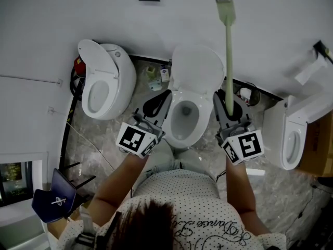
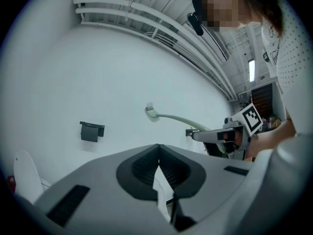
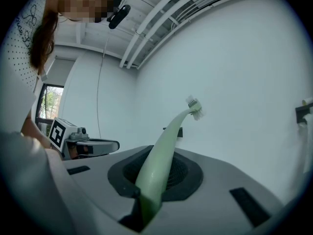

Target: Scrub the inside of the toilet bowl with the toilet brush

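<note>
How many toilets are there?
3. The left toilet, the middle toilet straight ahead with its lid up, and the right toilet near the picture's edge. More may be out of view.

The handle end of the toilet brush (image 1: 229,61) is buried between the jaws of the right gripper (image 1: 229,106). At centre frame, the clutter (image 1: 152,73) behind the middle toilet (image 1: 197,69) is too small to identify.

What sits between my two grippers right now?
The open toilet bowl, in the head view, between left gripper and right gripper, which holds the toilet brush.
</note>
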`<state>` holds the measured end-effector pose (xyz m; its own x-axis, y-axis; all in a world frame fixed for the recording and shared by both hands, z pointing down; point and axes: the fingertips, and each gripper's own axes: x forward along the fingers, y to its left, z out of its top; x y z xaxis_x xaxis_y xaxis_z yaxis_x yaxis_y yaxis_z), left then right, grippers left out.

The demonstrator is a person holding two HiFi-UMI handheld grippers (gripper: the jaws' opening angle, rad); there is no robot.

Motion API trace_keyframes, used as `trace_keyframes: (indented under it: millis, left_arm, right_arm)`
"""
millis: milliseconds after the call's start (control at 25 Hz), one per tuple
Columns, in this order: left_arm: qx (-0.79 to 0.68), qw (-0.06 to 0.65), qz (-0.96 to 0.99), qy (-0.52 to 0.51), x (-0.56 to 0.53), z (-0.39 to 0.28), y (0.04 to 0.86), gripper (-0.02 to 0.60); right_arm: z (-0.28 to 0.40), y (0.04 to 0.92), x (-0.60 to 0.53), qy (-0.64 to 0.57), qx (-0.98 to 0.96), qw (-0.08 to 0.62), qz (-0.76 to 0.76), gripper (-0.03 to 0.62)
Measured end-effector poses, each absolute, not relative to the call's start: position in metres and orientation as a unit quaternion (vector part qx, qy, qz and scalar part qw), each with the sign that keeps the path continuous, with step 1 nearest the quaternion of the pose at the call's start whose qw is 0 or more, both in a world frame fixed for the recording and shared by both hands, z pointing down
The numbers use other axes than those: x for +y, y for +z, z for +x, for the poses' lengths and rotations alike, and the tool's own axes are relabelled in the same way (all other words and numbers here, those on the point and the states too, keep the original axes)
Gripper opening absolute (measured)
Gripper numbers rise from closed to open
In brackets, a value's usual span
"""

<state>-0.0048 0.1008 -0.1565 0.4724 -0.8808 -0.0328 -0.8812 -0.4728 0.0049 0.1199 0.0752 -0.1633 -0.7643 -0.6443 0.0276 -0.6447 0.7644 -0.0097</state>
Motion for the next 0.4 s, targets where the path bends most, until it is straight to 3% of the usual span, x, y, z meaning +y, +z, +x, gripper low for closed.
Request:
trace_keyframes:
  millis: [400]
  left_arm:
    - [0.52, 0.002, -0.854, 0.015, 0.1053, -0.0105, -0.1528, 0.003]
  right_arm:
    - [0.1185, -0.1658, 0.0787, 0.007, -0.939, 0.009, 0.343, 0.049]
